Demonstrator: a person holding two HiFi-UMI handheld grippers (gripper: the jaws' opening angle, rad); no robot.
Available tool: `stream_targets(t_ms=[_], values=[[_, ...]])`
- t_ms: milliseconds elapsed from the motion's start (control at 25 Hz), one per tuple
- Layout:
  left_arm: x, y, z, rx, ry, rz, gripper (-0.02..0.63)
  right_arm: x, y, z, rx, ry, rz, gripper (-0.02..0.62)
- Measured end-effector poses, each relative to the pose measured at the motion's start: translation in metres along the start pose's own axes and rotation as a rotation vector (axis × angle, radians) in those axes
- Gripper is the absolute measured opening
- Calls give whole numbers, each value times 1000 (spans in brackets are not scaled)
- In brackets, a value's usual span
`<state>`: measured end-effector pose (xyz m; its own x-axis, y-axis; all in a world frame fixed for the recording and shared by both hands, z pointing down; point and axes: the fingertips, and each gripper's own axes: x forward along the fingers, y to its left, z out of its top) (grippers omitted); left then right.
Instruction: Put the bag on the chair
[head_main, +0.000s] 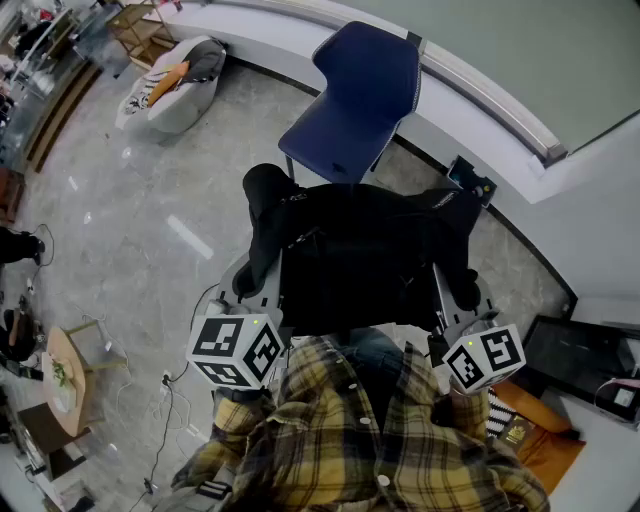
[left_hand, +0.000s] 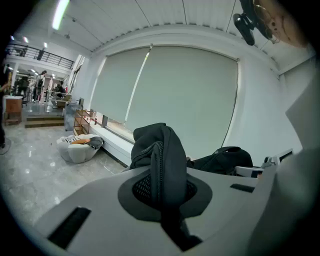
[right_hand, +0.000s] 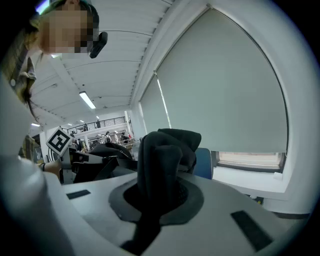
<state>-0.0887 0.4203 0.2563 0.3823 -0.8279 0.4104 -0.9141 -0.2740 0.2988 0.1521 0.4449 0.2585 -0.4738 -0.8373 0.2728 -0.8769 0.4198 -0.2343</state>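
**Between the person and the chair: bag hanging from both grippers**

Over the grey floor (head_main: 150, 220), just short of the blue chair (head_main: 360, 95), the black bag (head_main: 370, 250) hangs spread between the two grippers. The left gripper (left_hand: 164, 189) has its jaws closed tight on a padded strap (left_hand: 162, 150) of the bag. The right gripper (right_hand: 157, 192) is pinched shut on a bunched fold of the same black fabric (right_hand: 162, 155).

Each hold takes only a narrow pinch of soft cloth, so the bag's weight could pull it out of one side, and the bag would then swing and drop to the floor. Brought in too low, the sagging body could catch the seat's front edge and shove the light chair back. Set too near that edge, it might slide off.

The bag covers the seat's front edge and most of the chair's legs. Its underside is out of sight, and how deep the fabric sits in the jaws cannot be judged.
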Motion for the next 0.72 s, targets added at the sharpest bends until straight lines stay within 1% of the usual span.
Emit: stream_targets(t_ms=[240,640,720], values=[[-19,5,-8,-12,-1,26,32,-7,17,0,-31,3,16,33],[-31,-5,-16,6,3,45,32,-24,18,-4,-15,4,25,34],[-34,-7,-16,-4,-6,43,32,-28,19,-4,-12,-4,29,34]])
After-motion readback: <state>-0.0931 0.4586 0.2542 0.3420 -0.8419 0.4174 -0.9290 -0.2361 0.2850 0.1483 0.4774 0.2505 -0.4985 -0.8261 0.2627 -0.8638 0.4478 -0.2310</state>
